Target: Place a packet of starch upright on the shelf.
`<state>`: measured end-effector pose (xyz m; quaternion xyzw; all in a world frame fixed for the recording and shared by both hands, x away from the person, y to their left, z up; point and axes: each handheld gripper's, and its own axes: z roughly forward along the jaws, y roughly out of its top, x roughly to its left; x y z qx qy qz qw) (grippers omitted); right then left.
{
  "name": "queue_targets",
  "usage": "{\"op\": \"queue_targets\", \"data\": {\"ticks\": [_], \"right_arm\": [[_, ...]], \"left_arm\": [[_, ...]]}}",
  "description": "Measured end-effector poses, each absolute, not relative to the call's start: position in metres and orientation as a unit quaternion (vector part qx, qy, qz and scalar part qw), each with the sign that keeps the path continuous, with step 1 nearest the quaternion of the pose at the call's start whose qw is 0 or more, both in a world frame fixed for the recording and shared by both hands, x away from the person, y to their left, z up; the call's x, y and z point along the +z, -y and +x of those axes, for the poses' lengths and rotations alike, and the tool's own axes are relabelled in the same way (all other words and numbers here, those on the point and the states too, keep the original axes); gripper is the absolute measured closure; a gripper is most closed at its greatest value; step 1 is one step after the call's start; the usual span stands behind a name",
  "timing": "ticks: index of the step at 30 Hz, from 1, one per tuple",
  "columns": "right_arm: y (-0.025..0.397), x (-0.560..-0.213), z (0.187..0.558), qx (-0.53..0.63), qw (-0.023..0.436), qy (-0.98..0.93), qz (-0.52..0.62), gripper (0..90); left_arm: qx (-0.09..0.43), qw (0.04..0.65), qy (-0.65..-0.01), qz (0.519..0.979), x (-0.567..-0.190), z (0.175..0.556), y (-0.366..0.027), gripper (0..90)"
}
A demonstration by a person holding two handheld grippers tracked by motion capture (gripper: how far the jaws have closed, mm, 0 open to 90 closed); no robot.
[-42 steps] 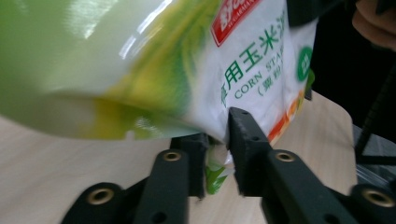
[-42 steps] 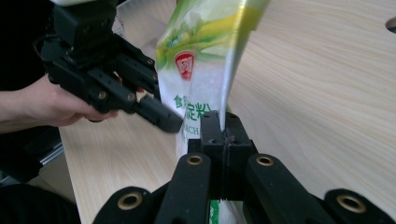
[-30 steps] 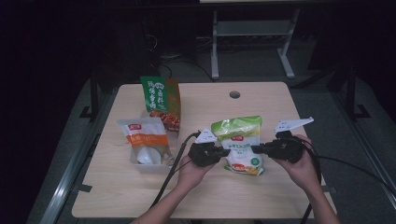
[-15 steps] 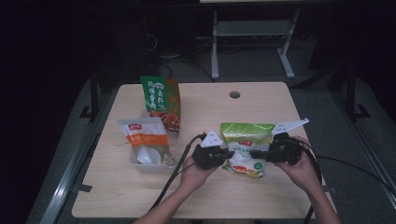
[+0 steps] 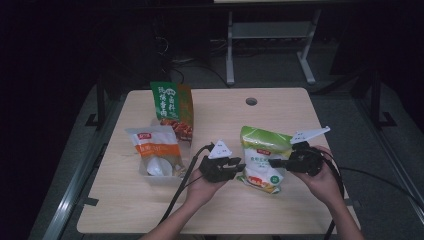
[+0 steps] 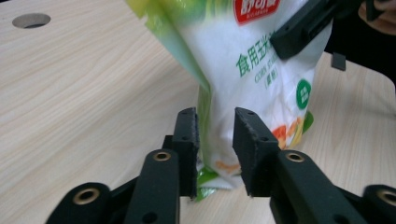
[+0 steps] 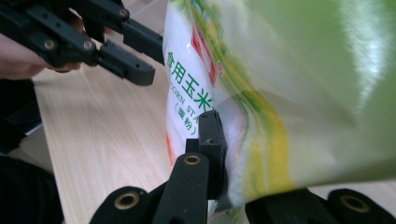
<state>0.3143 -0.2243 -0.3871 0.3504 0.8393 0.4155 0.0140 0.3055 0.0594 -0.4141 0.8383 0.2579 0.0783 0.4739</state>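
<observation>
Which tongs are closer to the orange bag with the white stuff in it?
The left tongs. They sit just to the right of the orange bag, though not touching it. The right tongs are farther off, on the other side of the green and white bag.

Starch bag [image 6: 261,70]: glossy plastic film, showing glare. Gripper jaws: matt black plastic. Table [image 5: 280,112]: showing pale, smooth wood-grain finish.

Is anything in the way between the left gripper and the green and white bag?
No. The left gripper is open, with the bottom edge of the green and white bag already between its jaws. Nothing sits between them. The right gripper grips the bag's other side.
</observation>
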Motion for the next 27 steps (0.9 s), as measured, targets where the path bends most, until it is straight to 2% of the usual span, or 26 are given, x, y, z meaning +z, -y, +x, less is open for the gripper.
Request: {"op": "queue_targets", "data": {"ticks": [11,27], "right_arm": [[0.217,-0.375,0.317,0.415,0.018,-0.839,0.351,89.8],[0.193,-0.344,0.331,0.412,0.029,-0.844,0.344,89.9]], "left_arm": [[0.092,0.466,-0.232,0.849,-0.419,0.285,-0.079,52.3],[0.084,0.467,-0.218,0.853,-0.425,0.253,-0.113,40.0]]}}
